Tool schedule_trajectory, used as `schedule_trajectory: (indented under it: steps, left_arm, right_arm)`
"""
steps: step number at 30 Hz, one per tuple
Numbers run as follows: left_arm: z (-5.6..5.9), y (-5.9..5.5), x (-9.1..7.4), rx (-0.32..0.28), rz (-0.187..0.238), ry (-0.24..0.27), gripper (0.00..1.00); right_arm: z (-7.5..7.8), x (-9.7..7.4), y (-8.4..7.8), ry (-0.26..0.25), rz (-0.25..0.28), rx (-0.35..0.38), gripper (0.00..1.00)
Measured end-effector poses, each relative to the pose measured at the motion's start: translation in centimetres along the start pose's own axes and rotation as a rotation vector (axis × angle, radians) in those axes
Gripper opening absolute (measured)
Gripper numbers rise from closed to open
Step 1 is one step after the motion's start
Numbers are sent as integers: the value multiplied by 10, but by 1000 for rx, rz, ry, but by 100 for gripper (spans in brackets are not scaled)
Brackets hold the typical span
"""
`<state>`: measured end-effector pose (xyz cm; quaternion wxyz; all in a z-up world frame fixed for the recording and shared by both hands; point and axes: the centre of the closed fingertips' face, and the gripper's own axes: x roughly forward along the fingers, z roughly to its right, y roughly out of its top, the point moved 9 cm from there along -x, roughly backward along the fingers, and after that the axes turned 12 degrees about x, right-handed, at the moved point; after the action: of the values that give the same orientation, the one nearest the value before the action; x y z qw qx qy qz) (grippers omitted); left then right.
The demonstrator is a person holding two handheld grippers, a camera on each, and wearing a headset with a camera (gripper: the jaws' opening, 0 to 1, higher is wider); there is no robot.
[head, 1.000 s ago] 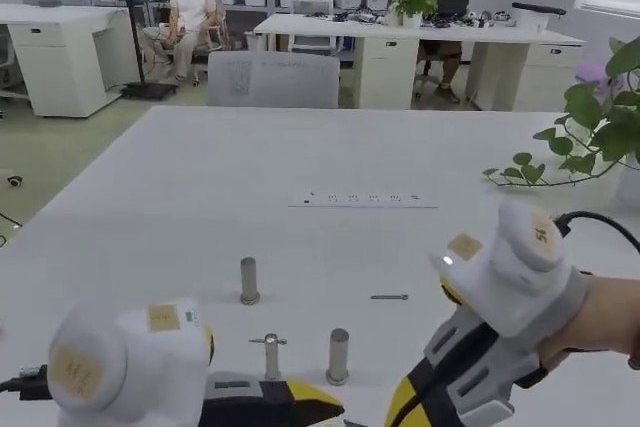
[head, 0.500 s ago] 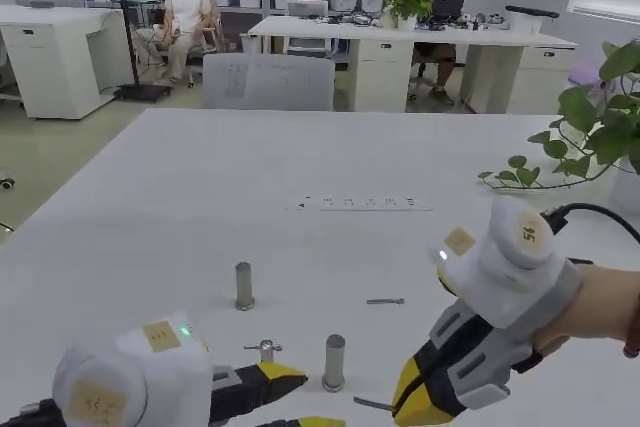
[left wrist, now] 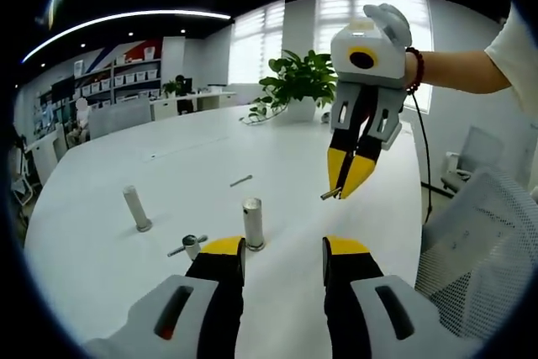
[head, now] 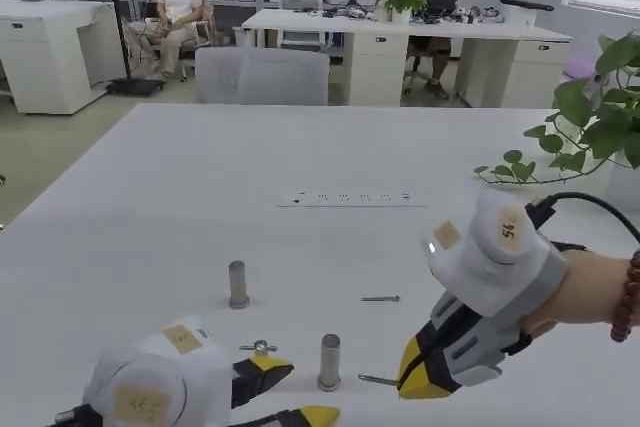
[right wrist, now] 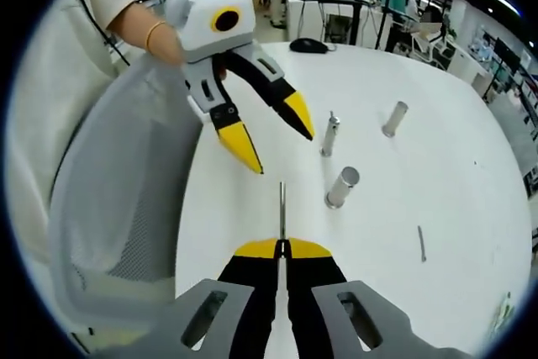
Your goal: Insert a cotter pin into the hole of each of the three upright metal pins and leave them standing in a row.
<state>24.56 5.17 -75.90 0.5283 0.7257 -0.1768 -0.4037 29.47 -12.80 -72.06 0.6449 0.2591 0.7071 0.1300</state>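
Observation:
Three upright metal pins stand on the white table: a far one (head: 238,284), a near one (head: 329,362), and one (head: 259,349) with a cotter pin through its top. My right gripper (head: 408,387) is shut on a cotter pin (head: 375,380) whose free end points at the near pin (right wrist: 342,187), a short way off. Another cotter pin (head: 381,298) lies loose on the table. My left gripper (left wrist: 283,250) is open and holds nothing, just in front of the pinned pin (left wrist: 192,245) and the near pin (left wrist: 252,223). In the right gripper view the held cotter pin (right wrist: 282,199) sticks straight out of the shut jaws.
A row of sockets (head: 345,197) is set flush in the table's middle. A leafy plant (head: 590,127) trails over the right edge. A grey chair (head: 260,75) stands at the far edge, with desks and seated people beyond.
My right gripper has come into view with the cotter pin and drawn closer to the near pin. The left gripper's jaws now stand open beside the pins.

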Motion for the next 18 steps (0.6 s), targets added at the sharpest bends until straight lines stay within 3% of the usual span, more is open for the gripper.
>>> schedule_trajectory:
  steps: [6,18]
  left_arm:
    - [-1,-2,12,-16,-11,32,36]
    - [-3,-8,30,-47,-28,100,33]
  right_arm:
    - [11,1,0,-49,-34,-16,3]
    - [26,6,1,-98,-104,-60,3]
